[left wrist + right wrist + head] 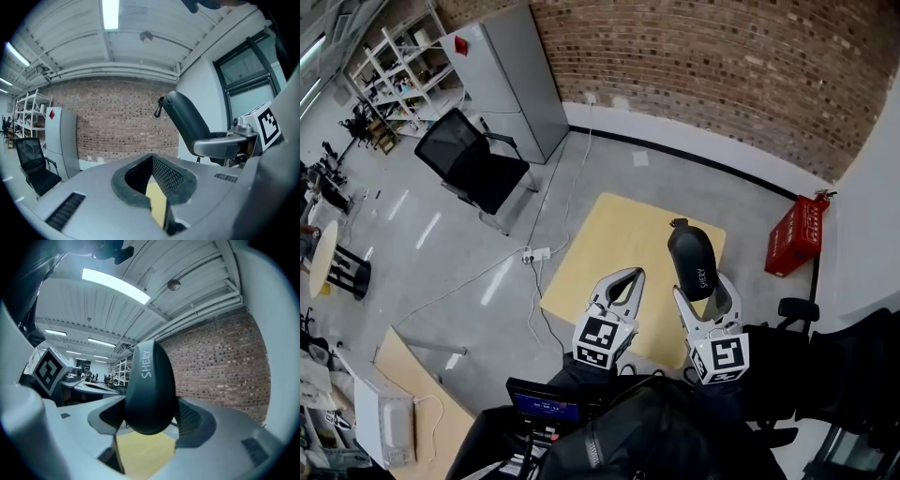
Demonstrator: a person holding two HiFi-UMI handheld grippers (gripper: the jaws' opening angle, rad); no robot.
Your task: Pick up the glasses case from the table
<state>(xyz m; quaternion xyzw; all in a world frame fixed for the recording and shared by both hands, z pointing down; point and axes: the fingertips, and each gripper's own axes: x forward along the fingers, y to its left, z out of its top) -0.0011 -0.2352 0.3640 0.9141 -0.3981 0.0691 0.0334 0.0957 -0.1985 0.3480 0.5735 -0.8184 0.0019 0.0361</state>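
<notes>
The glasses case is a dark, rounded hard shell with pale lettering. It stands upright in the air, well above the small light wooden table. My right gripper is shut on its lower end, and the pads press both sides of the case in the right gripper view. My left gripper hovers beside it to the left with its tips together and nothing held. The left gripper view shows its own jaws meeting, with the case up at the right.
Below lies a grey floor with a black office chair, a grey cabinet and a power strip with cables. A red crate stands by the brick wall. Shelving fills the far left.
</notes>
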